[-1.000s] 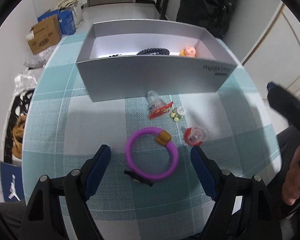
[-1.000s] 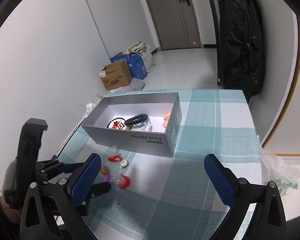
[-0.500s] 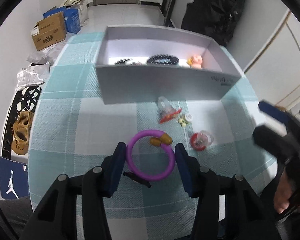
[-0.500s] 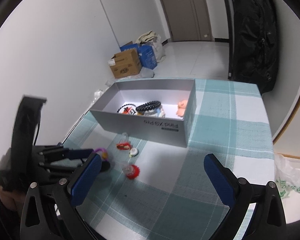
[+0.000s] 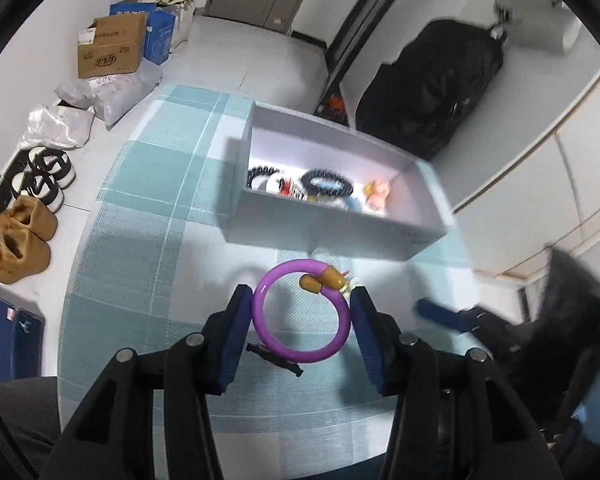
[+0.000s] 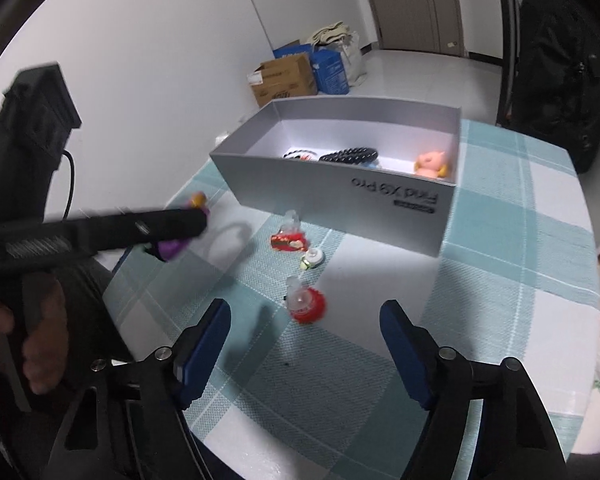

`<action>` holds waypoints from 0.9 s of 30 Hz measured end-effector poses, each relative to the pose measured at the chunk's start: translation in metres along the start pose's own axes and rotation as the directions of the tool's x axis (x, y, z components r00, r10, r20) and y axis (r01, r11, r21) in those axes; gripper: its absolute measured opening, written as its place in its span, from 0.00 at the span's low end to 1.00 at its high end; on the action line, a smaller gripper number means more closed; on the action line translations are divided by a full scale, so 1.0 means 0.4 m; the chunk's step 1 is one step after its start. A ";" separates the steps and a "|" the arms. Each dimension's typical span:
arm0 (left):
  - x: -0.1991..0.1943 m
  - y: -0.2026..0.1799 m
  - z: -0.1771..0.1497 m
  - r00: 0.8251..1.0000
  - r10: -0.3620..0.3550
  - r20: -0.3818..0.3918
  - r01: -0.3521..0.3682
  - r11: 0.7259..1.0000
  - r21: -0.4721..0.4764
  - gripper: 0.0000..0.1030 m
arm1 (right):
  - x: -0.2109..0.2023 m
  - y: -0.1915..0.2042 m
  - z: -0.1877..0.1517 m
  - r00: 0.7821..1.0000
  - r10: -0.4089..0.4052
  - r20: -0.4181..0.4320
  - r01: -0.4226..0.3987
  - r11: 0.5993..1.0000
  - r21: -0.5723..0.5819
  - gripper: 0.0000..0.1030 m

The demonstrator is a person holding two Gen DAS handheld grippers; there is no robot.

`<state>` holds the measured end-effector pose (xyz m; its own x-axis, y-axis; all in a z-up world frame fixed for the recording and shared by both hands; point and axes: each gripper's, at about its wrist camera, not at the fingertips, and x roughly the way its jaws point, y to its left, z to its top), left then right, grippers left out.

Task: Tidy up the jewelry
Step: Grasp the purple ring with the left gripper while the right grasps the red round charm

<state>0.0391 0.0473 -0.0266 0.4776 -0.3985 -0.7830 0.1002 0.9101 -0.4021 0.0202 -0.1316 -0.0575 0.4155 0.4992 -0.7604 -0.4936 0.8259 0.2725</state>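
left gripper (image 5: 302, 316) clamped on purple bangle (image 5: 300, 316), raised off the checked tablecloth (image 5: 140, 280) near the grey box (image 5: 332, 236). right gripper (image 6: 306, 336) just narrowing, jaws apart with nothing pinched, over red-based charm (image 6: 306, 302) on the cloth.

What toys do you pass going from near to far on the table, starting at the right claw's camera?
Red ring → tiny white charm → red clip → grey box, with black beads inside.
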 end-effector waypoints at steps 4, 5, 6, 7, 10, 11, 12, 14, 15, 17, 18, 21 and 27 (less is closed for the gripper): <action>-0.005 -0.007 0.002 1.000 0.004 0.017 -0.004 1.000 0.016 0.43 | 0.023 0.006 0.003 1.000 0.003 -0.017 -0.003 1.000 -0.005 0.65; -0.006 -0.007 -0.001 1.000 0.000 0.014 0.000 1.000 0.012 0.43 | 0.031 0.007 0.005 1.000 0.000 -0.024 0.000 1.000 -0.007 0.64; -0.007 -0.005 -0.001 1.000 0.006 0.015 -0.006 1.000 0.011 0.43 | 0.039 0.010 0.006 1.000 0.000 -0.029 0.000 1.000 -0.010 0.60; -0.011 0.001 0.000 1.000 0.011 0.017 -0.011 1.000 0.011 0.43 | 0.047 0.013 0.008 0.999 0.001 -0.037 -0.001 1.000 -0.014 0.56; -0.017 0.009 0.006 1.000 -0.007 0.023 0.007 1.000 -0.007 0.43 | 0.056 0.019 0.010 0.999 -0.004 -0.037 0.003 1.000 -0.027 0.49; -0.021 0.016 0.005 1.000 -0.013 0.023 0.013 1.000 -0.012 0.43 | 0.060 0.021 0.012 0.999 -0.008 -0.038 0.007 1.000 -0.028 0.45; -0.020 0.019 0.006 1.000 -0.016 0.021 0.016 1.000 -0.019 0.43 | 0.061 0.023 0.012 0.999 -0.017 -0.036 0.016 0.999 -0.031 0.40; -0.022 0.020 0.003 1.000 -0.016 0.021 0.016 1.000 -0.025 0.43 | 0.065 0.026 0.015 0.999 -0.041 -0.033 0.039 0.998 -0.042 0.32; -0.021 0.019 0.004 1.000 -0.015 0.021 0.015 1.000 -0.024 0.43 | 0.067 0.026 0.015 0.998 -0.052 -0.031 0.051 0.998 -0.045 0.25; -0.024 0.017 0.002 1.000 -0.009 0.024 0.010 1.000 -0.018 0.43 | 0.066 0.026 0.015 0.998 -0.056 -0.029 0.055 0.997 -0.050 0.22; -0.025 0.016 0.002 1.000 -0.011 0.024 0.011 1.000 -0.015 0.43 | 0.065 0.026 0.016 0.998 -0.055 -0.027 0.054 0.997 -0.049 0.21; -0.024 0.012 0.001 1.000 -0.006 0.027 0.007 1.000 -0.009 0.43 | 0.056 0.029 0.015 0.998 -0.055 -0.015 0.054 0.997 -0.055 0.16; -0.032 -0.004 -0.001 0.999 0.003 0.042 -0.005 1.000 0.028 0.43 | 0.045 0.025 0.010 0.999 -0.046 -0.015 0.045 0.998 -0.042 0.16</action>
<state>0.0327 0.0509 -0.0162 0.5144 -0.3903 -0.7636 0.1223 0.9147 -0.3851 0.0257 -0.1131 -0.0663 0.4261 0.4570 -0.7807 -0.5059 0.8358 0.2131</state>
